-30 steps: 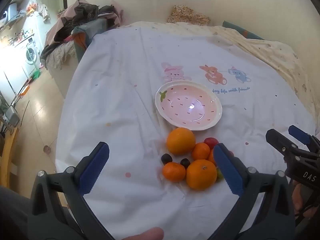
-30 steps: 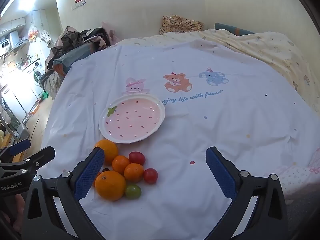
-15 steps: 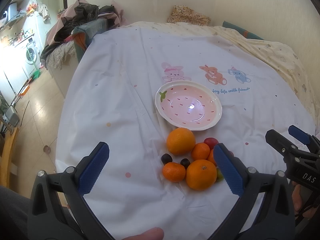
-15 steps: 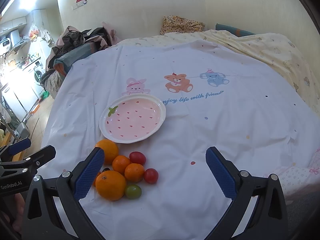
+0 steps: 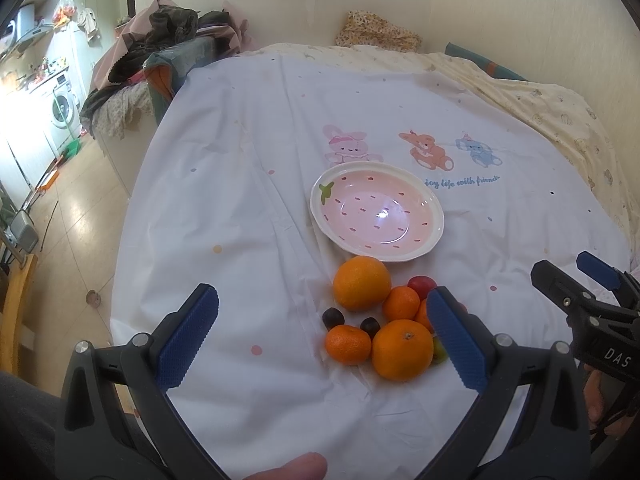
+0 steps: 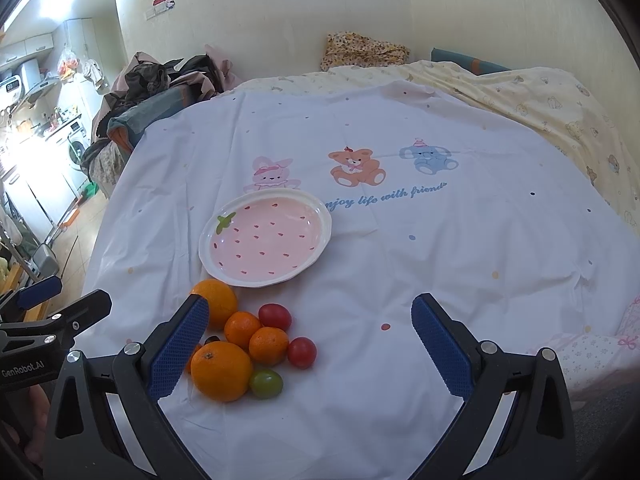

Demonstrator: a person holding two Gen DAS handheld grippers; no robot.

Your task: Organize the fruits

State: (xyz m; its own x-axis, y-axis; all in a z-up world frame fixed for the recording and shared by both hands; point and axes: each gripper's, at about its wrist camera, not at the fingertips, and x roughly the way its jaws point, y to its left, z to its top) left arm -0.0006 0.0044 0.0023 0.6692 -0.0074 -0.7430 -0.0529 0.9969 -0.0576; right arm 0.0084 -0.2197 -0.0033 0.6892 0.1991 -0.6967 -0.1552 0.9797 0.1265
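Both claws, left claw [image 5: 322, 336] and right claw [image 6: 310, 342], are hanging spread wide, gripping nothing, over fruits [image 6: 240, 344] sitting beside the pink plate [image 6: 265, 237].

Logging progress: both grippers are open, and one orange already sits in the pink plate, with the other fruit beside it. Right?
Not quite. The plate holds nothing, as the right wrist view shows; every orange lies on the sheet beside it. Left gripper and right gripper are open.

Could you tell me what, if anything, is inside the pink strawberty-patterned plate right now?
The pink strawberry-patterned ceramic plate holds no fruit; only its painted seeds and green leaf show. The oranges and tomatoes lie on the white printed sheet beside it. What is under the plate is hidden.
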